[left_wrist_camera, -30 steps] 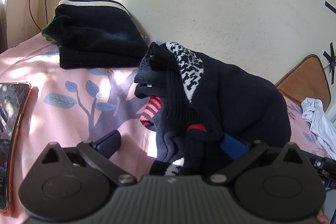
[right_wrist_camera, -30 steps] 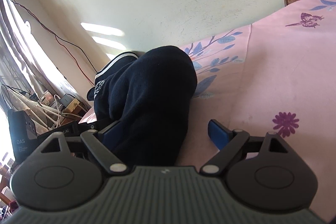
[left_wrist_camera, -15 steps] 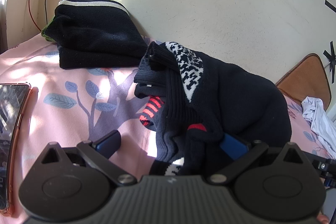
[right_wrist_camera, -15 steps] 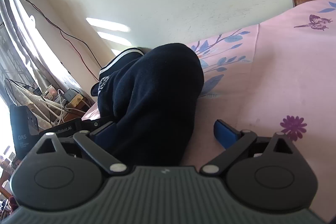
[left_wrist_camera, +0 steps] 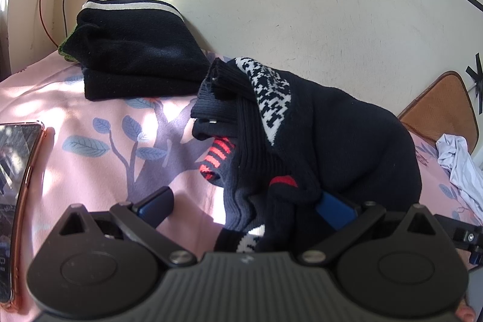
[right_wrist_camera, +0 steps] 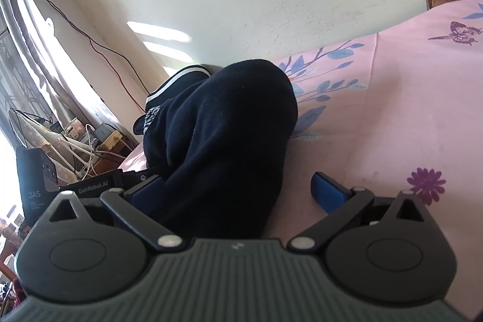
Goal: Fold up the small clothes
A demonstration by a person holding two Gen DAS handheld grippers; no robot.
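Note:
A bunched pair of dark navy socks with white pattern and red stripes lies on the pink floral sheet. My left gripper is open; the cuff end of the socks lies between its blue fingers, the right finger partly under cloth. My right gripper is open too, with the socks' toe end between its wide-apart fingers. Neither gripper squeezes the cloth.
A folded stack of black clothes with a white stripe sits against the wall at back left. A phone lies at the left edge. White cloth and a brown cushion are at right. Cables and a desk stand beyond the bed.
My right gripper has shifted slightly, so the socks and bed sit a little higher and further right in its view. The left view is nearly unchanged.

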